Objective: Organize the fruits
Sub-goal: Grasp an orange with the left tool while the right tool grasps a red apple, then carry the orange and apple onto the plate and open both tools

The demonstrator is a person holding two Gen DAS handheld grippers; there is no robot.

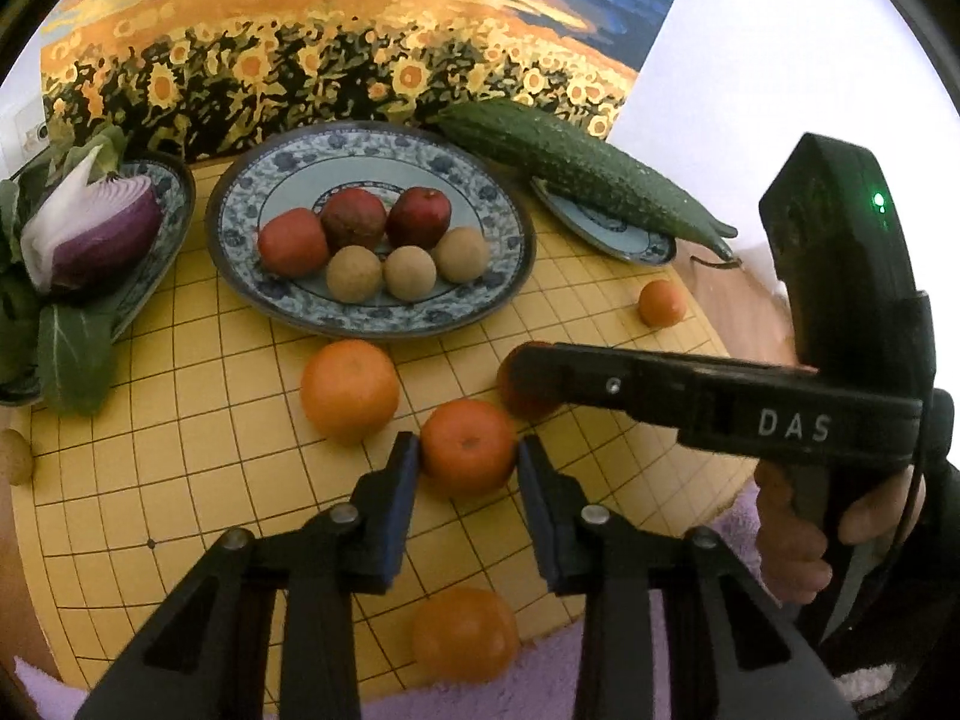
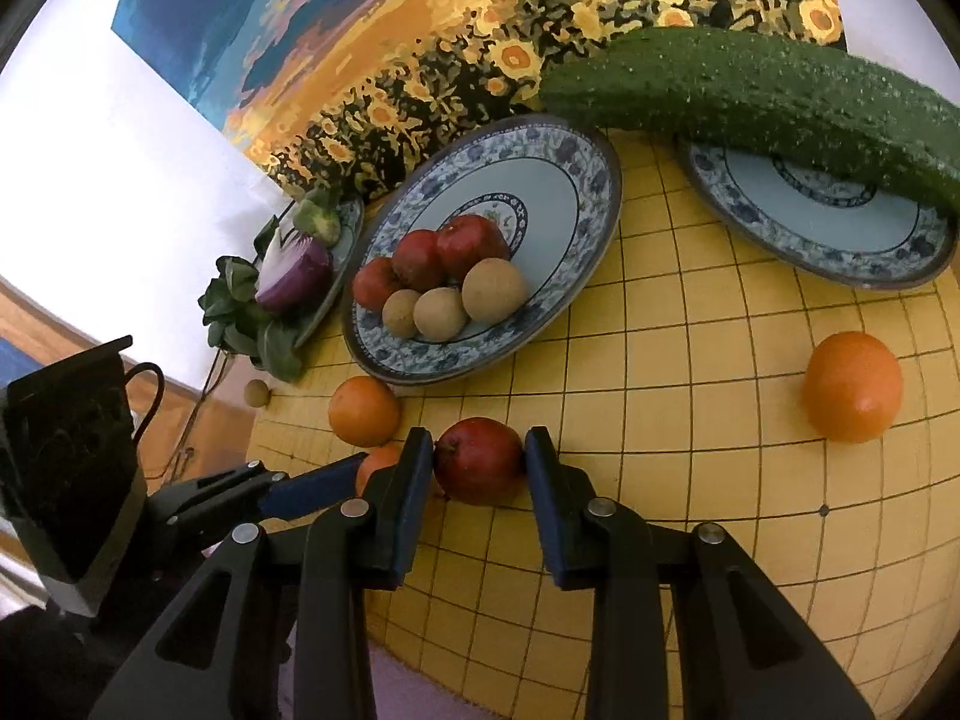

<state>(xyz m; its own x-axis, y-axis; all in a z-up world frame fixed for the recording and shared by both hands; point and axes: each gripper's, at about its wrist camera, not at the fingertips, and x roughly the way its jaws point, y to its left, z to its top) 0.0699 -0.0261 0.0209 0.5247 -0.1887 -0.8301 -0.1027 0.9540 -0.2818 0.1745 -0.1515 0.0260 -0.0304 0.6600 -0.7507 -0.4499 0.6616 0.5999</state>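
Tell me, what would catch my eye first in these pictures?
Probably the bright sunflower painting along the back, behind a yellow grid board. At the board's centre sits a blue patterned plate heaped with red and brown fruits, with a long cucumber lying across another plate beside it. Up front, each gripper pinches a fruit: the left gripper an orange, the right gripper a red fruit.

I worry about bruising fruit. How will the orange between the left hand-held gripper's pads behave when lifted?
The orange looks round and smooth, so it may roll if released on the flat board. It seems firm, small and probably light. The left hand-held gripper flanks its widest part, so slipping seems unlikely.
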